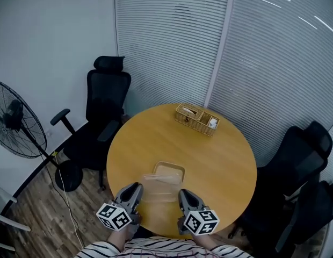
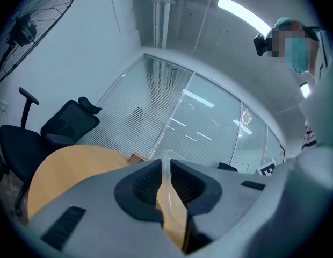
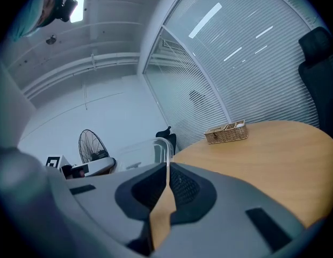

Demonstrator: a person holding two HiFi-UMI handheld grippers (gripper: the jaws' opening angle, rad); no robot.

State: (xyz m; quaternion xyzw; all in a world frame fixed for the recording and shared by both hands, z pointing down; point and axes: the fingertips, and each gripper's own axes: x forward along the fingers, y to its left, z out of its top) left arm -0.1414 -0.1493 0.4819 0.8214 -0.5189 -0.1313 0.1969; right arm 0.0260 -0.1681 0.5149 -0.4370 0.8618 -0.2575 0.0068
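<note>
A clear plastic container (image 1: pixel 164 179) sits low over the near part of the round wooden table (image 1: pixel 225 160). My left gripper (image 1: pixel 131 193) is shut on its left rim and my right gripper (image 1: pixel 186 196) is shut on its right rim. In the left gripper view the jaws of the left gripper (image 2: pixel 166 186) pinch a thin clear wall (image 2: pixel 166 165). In the right gripper view the right gripper (image 3: pixel 166 180) clamps the container's clear rim (image 3: pixel 164 150), and the left gripper's marker cube (image 3: pixel 52 162) shows beyond it. The container looks empty.
A wicker basket (image 1: pixel 196 119) with two compartments stands at the table's far side, also visible as a small basket (image 3: pixel 226 133). Black office chairs stand at the left (image 1: pixel 99 117) and right (image 1: pixel 298 160). A standing fan (image 1: pixel 16 121) is at the far left.
</note>
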